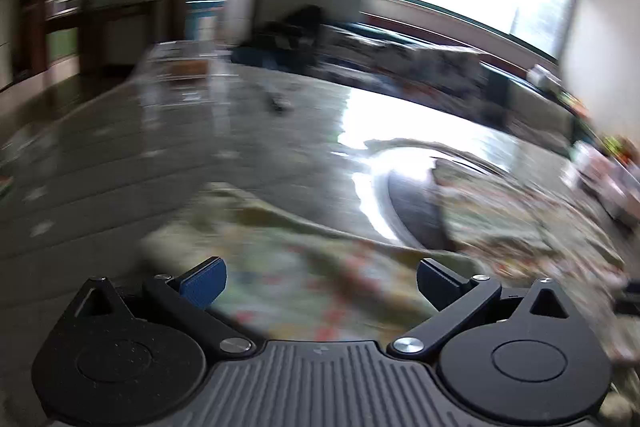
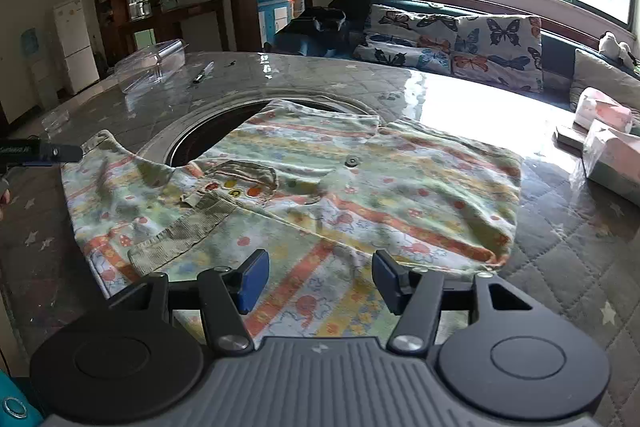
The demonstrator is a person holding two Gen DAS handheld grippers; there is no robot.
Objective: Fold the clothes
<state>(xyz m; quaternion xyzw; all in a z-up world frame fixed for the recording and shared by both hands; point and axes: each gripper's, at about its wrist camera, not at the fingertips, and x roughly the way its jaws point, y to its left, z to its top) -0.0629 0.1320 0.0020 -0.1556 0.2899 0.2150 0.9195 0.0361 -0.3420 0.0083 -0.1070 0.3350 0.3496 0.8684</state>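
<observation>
While I hold both tongs low over the table [image 2: 580, 247], my right gripper [image 2: 320, 279] stands with its jaws apart and nothing between them, the near hem of the garment [image 2: 320, 187] right under it at six o'clock. My left gripper [image 1: 322, 281] is likewise spread wide and empty, hanging over the garment's [image 1: 300, 287] near-left part; that view is badly smeared, so I cannot say whether its fingertips touch the cloth.

I count one garment: a small printed piece with a corduroy collar [image 2: 180, 231], a corduroy pocket flap [image 2: 248, 173] and a single snap [image 2: 352, 161]. It lies mostly flat, its long axis running nine to three across my right view, and its far edge overhangs the round recess [image 2: 192, 139] in the table. The right part seems to be doubled over the middle, though from here I cannot settle whether that is a fold or a loose lie.

The relation that matters: the cloth runs away from my right tongs toward twelve, with its right edge at two o'clock, nearer that arm, and the left shoulder at ten, where the left gripper's tip [image 2: 60, 151] shows.

Farther off at eleven: one clear plastic lid [image 2: 152, 65] and one pen [image 2: 202, 73]. At three, two tissue packs [image 2: 608, 155]. Beyond, the sofa's butterfly cushions [image 2: 460, 39].
</observation>
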